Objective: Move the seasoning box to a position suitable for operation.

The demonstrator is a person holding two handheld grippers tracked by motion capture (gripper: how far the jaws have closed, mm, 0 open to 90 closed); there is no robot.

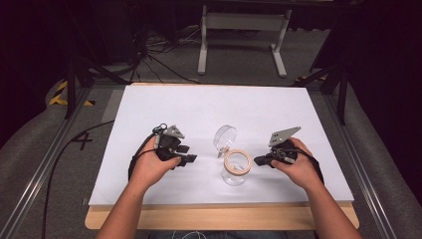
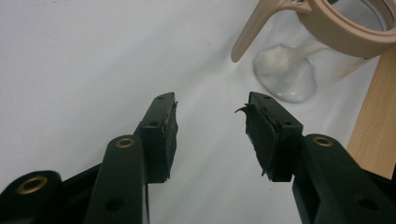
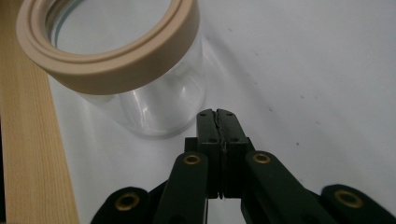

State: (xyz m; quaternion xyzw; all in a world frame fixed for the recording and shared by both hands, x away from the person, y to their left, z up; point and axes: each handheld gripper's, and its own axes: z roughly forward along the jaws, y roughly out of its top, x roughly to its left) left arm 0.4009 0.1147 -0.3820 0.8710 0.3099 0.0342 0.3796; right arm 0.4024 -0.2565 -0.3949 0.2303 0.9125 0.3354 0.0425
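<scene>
A clear glass jar [image 1: 236, 169] with a tan rim stands upright near the middle of the white board, its clear lid [image 1: 225, 137] swung open behind it. In the left gripper view the jar [image 2: 299, 65] is ahead and to the right, with a tan latch arm [image 2: 254, 28] hanging from its rim. My left gripper [image 1: 188, 159] [image 2: 210, 112] rests left of the jar, open, nothing between its jaws. My right gripper [image 1: 259, 160] [image 3: 217, 114] lies right of the jar, shut on nothing, its tips just short of the glass wall [image 3: 154, 102].
The white board [image 1: 164, 104] lies on a wooden table whose edge [image 1: 219, 216] runs along the front. Behind the table a white stand [image 1: 241, 30] and cables sit on the grey floor. Metal rails [image 1: 40, 164] flank the table on both sides.
</scene>
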